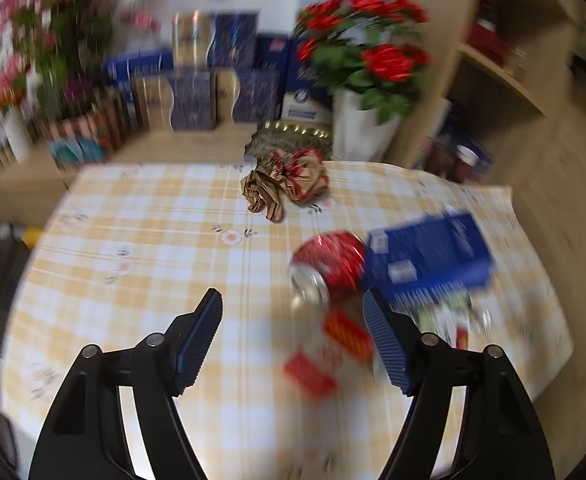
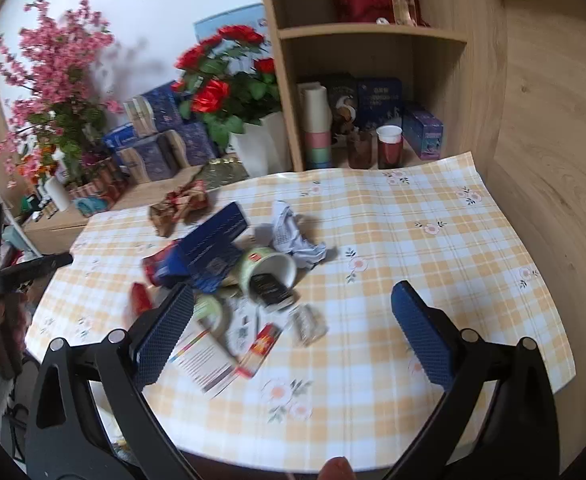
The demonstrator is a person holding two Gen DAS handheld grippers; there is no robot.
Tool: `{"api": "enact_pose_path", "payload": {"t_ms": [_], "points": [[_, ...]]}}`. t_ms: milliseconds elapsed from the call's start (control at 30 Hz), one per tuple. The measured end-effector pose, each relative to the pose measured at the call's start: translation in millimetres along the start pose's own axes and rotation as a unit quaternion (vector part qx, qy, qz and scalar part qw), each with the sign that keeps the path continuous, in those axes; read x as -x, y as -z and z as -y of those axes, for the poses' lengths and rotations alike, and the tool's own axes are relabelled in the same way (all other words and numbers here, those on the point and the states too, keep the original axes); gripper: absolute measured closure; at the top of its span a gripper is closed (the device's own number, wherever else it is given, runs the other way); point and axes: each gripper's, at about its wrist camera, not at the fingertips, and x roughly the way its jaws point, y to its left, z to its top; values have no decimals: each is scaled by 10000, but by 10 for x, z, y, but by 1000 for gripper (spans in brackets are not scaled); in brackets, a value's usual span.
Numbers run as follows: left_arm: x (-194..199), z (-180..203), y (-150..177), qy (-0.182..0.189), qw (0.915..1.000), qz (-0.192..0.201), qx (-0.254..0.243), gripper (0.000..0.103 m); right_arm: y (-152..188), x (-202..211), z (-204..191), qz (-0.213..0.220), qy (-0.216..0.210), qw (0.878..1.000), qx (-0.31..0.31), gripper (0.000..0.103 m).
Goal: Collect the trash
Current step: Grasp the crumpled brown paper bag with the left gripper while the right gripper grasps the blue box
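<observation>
A table under a yellow-checked cloth (image 2: 393, 240) carries a heap of trash toward its left part in the right wrist view; a blue box (image 2: 213, 240) lies across a tipped paper cup (image 2: 271, 270) with a dark packet in its mouth, a crumpled white paper (image 2: 293, 232) sits just behind the cup, and a leaflet (image 2: 209, 360) and a small red carton (image 2: 259, 346) lie flat nearer the camera; a wad of brown and red wrapping paper (image 2: 179, 204) lies apart, toward the far edge. The left gripper (image 1: 293, 336) hangs over the cloth with its jaws part open and nothing pressed between the pads; a blurred red can (image 1: 329, 264) and red scraps (image 1: 347, 334) lie on the cloth in the gap ahead of it, beside the blue box. The right gripper (image 2: 293, 332) stands wide open and empty above the near side of the heap. Red flowers in a white pot (image 2: 261, 148) stand behind the table.
</observation>
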Motion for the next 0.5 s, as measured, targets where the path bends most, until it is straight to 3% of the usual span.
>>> {"api": "enact_pose_path", "payload": {"t_ms": [300,500], "points": [[-1747,-289,-660,1,9979,-382,529,44,-132,-846,366,-289,90,9991,-309,6],[-2276,-372,-833,-139,9978,-326,563,45,-113,-1055,521,-297,103,9988,-370,6]]}}
